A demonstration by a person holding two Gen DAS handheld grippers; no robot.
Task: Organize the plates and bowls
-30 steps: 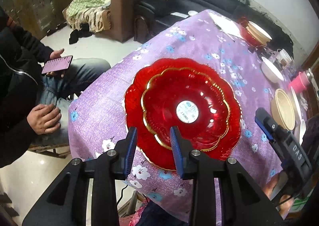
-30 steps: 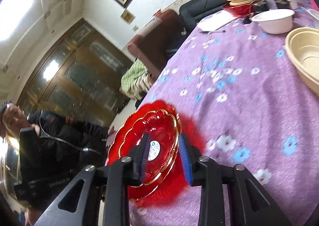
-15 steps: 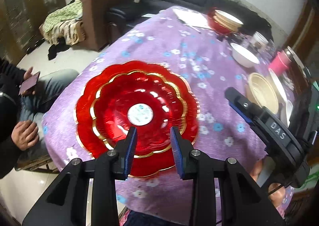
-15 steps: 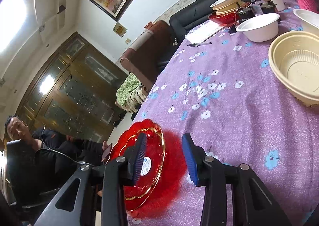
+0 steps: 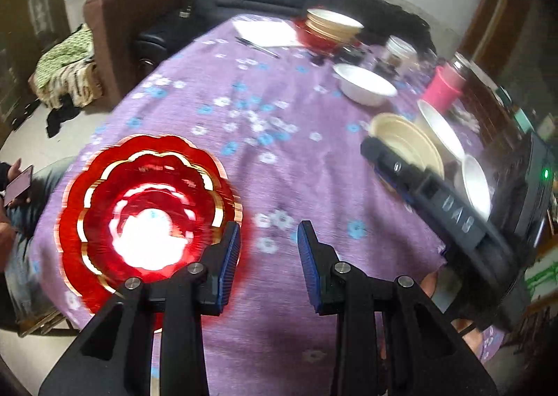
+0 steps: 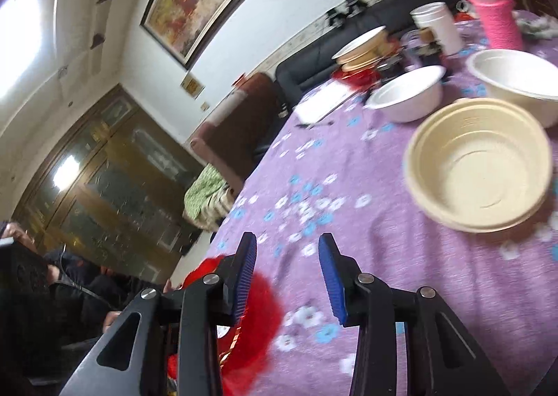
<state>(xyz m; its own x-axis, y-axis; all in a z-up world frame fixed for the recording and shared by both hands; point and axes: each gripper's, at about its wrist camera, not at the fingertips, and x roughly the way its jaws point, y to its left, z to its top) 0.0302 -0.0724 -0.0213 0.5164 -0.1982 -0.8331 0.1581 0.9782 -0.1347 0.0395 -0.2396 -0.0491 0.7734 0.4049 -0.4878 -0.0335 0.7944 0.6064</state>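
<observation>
So both my grippers are empty right now. My left gripper [image 5: 268, 251] has its blue pads spread with nothing but purple flowered tablecloth [image 5: 279, 165] showing in the gap. Same story with my right gripper [image 6: 287, 277]: pads apart, only cloth between them.

The red plates [image 5: 146, 211] are just left of my left gripper's pads, near the table edge closest to me. It looks like a smaller scalloped red plate with a gold rim nested in a bigger red one, glossy and see-through-ish. The middle is blown out to a white glare and the whole thing is motion-smeared, so I can't read any detail there. In the right wrist view my left finger covers most of it and only a red blur pokes out.

Further out, a tan bowl [image 6: 477, 165] sits ahead and right of my right gripper, empty, ridged inside. Past it are a white bowl [image 6: 406, 96] and a second white bowl [image 6: 516, 82] cut off by the frame edge. Far end of the table has a stack of bowls [image 5: 331, 28] on something red, plus a pink cup [image 5: 446, 87], pretty blurry.

A seated person [image 5: 14, 186] with a phone is at the left, mostly cropped.
</observation>
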